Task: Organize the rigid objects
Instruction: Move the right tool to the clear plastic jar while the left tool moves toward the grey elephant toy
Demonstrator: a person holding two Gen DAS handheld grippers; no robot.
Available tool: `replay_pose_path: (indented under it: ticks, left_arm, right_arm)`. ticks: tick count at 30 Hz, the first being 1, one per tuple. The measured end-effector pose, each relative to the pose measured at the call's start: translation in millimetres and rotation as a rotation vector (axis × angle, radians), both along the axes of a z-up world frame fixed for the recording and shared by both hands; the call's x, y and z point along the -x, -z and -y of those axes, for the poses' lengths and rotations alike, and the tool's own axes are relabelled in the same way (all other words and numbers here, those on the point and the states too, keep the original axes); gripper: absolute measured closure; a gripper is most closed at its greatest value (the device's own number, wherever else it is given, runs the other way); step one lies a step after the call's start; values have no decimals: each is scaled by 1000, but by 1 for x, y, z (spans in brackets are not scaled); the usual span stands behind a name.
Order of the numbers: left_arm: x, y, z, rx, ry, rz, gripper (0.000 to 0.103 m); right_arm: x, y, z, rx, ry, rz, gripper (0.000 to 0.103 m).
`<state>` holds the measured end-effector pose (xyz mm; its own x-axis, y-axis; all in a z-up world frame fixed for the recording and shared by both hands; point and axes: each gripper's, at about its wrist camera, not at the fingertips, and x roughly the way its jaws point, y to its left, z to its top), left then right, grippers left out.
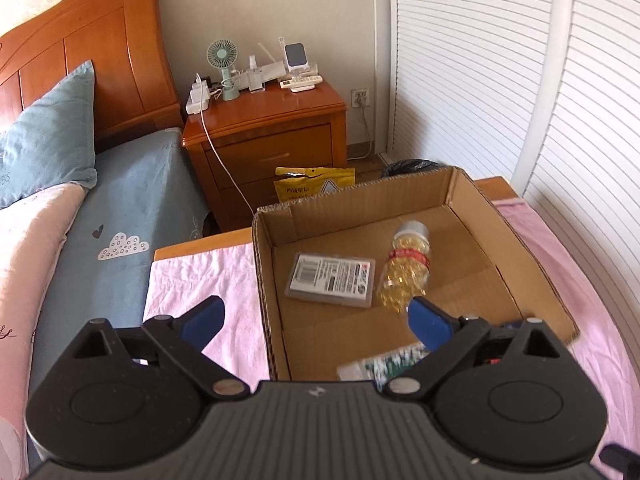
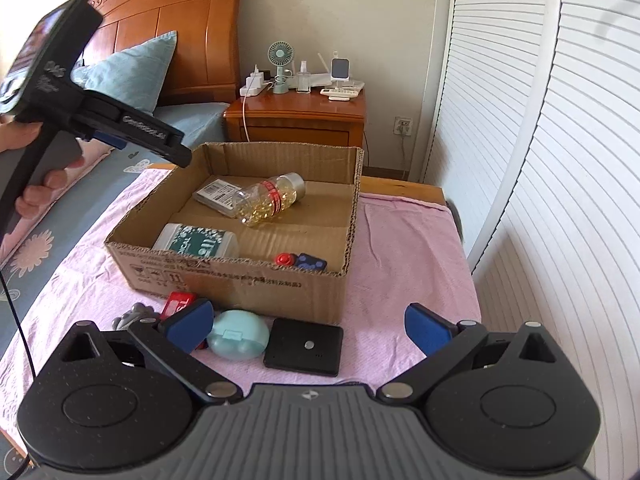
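Note:
An open cardboard box [image 2: 248,280] stands on a pink cloth. It holds a clear bottle of yellow capsules [image 2: 268,198], a flat grey card case [image 2: 218,194], a white and green tub [image 2: 196,242], a red-knobbed item [image 2: 285,259] and a dark blue item [image 2: 312,262]. In front of the box lie a black square device [image 2: 304,346], a mint green case [image 2: 238,334], a red item [image 2: 178,303] and a grey item [image 2: 132,316]. My right gripper [image 2: 310,328] is open above the black device. My left gripper [image 1: 316,320] is open and empty over the box [image 1: 480,200], near the bottle [image 1: 404,268] and the card case [image 1: 332,280].
The pink cloth [image 2: 400,264] covers a low wooden table beside a bed [image 1: 120,208]. A wooden nightstand [image 1: 272,136] with a fan and chargers stands behind. A yellow bag [image 1: 312,184] lies on the floor. White louvred doors [image 2: 560,160] fill the right side.

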<state>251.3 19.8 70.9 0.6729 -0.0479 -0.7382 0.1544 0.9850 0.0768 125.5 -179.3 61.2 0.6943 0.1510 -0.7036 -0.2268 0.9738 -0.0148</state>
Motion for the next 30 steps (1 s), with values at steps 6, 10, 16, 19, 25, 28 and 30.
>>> replay_pose_path:
  ticks: [6,10,16,19,25,28,30]
  left_arm:
    - [51,10,-9,14,20,-8,5]
    - [86,18,-12,-3,26,-13,5]
    - [137,41,-15,5,20,-23,5]
    - [159,60,-13,-19,8,-27,5]
    - [176,79,-24,-6,-71,-21,5]
    - [177,83,-38,43,-94,-30,5]
    - [178,86,-45,68,-102,-34,5]
  right_arm:
    - [21,12,-5,10,-57,-27,0]
    - [37,22,-9,27,-112,-37,0]
    - [60,37,-21,72,-187,-30,0]
    - [68,41,-30,103,-198,-27,0]
    - [78,48,-60,120,-241,-29,0]
    - [79,52,-77,134,-270,-27,0]
    - [79,57,-87,157,-276,-19,0]
